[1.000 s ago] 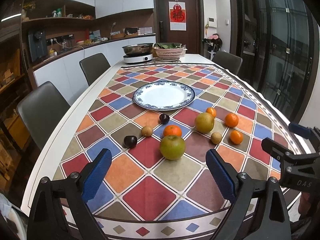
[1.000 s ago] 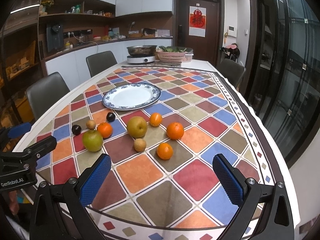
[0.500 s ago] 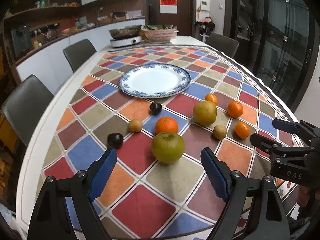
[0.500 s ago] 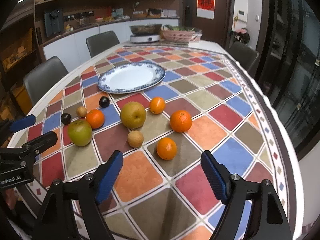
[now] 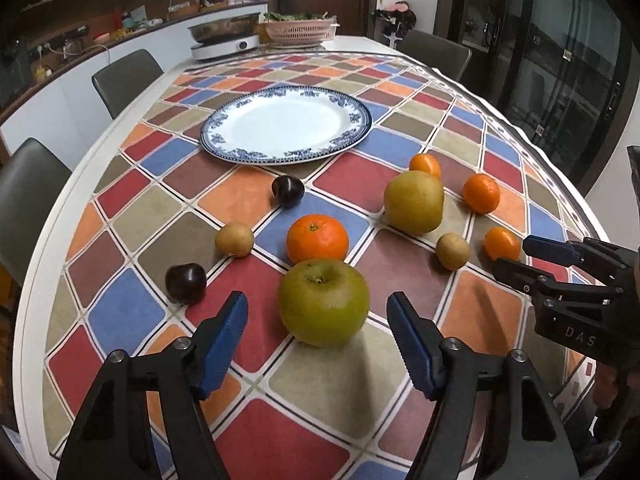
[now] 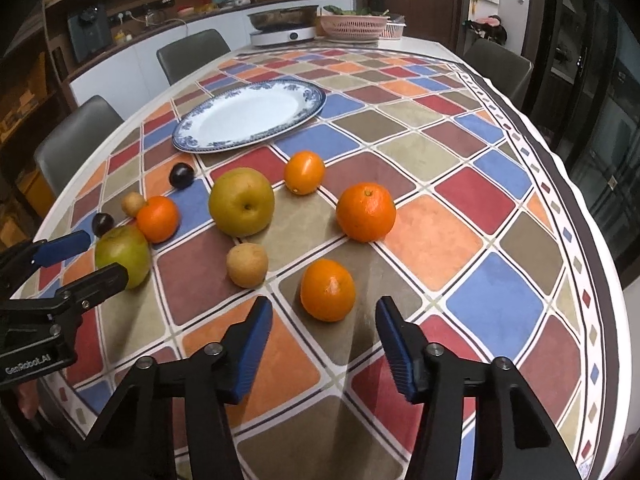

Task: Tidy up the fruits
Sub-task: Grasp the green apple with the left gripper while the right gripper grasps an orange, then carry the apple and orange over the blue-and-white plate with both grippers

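Fruit: 10 pcs loose on checked tablecloth (image 5: 472, 320), lower half of both views, all below plate.
Green apple (image 5: 323, 302): lower centre of left wrist view, just ahead of left tongs (image 5: 316, 326), lined up w/ the gap, only partly between the tips; blue pads (image 5: 224, 336) not touching it. Stem dimple up, skin yellow-green.
Left tongs: jaws closing, gap wider than apple, nothing pinched.
Small orange (image 6: 328, 290): lower centre of right wrist view, just ahead of right tongs (image 6: 323, 330), in line w/ gap; pads clear of it.
Right tongs: jaws closing, nothing pinched.
Other fruit: big yellow pear (image 6: 241, 202) mid-frame; large orange (image 6: 366, 212) to its right; another orange (image 6: 304, 172) above; small tan fruit (image 6: 247, 265) below pear; orange (image 5: 317, 239) right behind apple; 2 dark plums (image 5: 186, 283) (image 5: 288, 191) left side; second tan fruit (image 5: 235, 239) betw. them.
Plate (image 5: 344, 144): white, blue pattern rim, upper centre, holds nothing.
Pink basket (image 5: 300, 32): far end of table, greens in it.
Pan (image 5: 224, 30): on white cooker beside basket; contents can't tell.
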Motion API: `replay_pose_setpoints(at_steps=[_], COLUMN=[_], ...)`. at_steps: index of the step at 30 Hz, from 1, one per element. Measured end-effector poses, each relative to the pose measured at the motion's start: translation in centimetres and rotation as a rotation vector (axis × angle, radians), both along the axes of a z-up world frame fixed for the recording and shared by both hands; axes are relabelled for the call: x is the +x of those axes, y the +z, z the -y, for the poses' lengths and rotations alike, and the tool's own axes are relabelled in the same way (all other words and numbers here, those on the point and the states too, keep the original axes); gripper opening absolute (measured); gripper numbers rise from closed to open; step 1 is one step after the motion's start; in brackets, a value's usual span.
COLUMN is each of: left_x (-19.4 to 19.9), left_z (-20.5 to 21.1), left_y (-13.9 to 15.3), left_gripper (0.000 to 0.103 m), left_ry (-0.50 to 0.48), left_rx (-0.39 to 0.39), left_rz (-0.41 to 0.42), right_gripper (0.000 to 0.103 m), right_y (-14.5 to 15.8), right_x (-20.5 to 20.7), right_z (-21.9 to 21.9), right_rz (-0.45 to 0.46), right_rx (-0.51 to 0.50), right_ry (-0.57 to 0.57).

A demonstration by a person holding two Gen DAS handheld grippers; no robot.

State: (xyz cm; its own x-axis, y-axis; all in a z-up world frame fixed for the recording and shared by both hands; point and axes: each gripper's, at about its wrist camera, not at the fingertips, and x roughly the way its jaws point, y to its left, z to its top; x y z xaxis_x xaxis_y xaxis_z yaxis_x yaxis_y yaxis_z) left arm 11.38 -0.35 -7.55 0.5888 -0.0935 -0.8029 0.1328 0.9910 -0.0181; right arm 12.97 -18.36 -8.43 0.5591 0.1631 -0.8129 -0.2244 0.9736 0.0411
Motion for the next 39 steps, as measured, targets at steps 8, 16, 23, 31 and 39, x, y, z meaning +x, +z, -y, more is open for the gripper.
replay_pose_setpoints(at_steps=[8, 16, 23, 31, 39], left_x=[1.3, 1.7, 1.7, 1.1, 0.4], left_z=[0.0, 0.0, 0.0, 0.0, -0.5], left_y=[-1.1, -1.5, -1.5, -0.5, 2.2], left_gripper=[0.063, 0.050, 0.049, 0.049, 0.049], left_ry=[-0.006, -0.020, -0.021, -0.026, -0.031], left_rx=[-0.013, -0.024, -0.029, -0.044, -0.043], left_rz=[-0.042, -0.065, -0.063, -0.034, 0.027], right_gripper=[0.045, 0.034, 0.032, 0.032, 0.032], right_y=[-0.7, -0.8, -0.9, 0.2, 2.7], right_x=[1.2, 1.8, 1.8, 1.3, 0.3], right_z=[-0.2, -0.2, -0.4, -0.6, -1.5], right_rz=[-0.021, -0.028, -0.029, -0.007, 0.040], right_rx=[-0.009, -0.003, -0.013, -0.008, 0.022], right_ry=[0.010, 0.016, 0.022, 0.032, 0.069])
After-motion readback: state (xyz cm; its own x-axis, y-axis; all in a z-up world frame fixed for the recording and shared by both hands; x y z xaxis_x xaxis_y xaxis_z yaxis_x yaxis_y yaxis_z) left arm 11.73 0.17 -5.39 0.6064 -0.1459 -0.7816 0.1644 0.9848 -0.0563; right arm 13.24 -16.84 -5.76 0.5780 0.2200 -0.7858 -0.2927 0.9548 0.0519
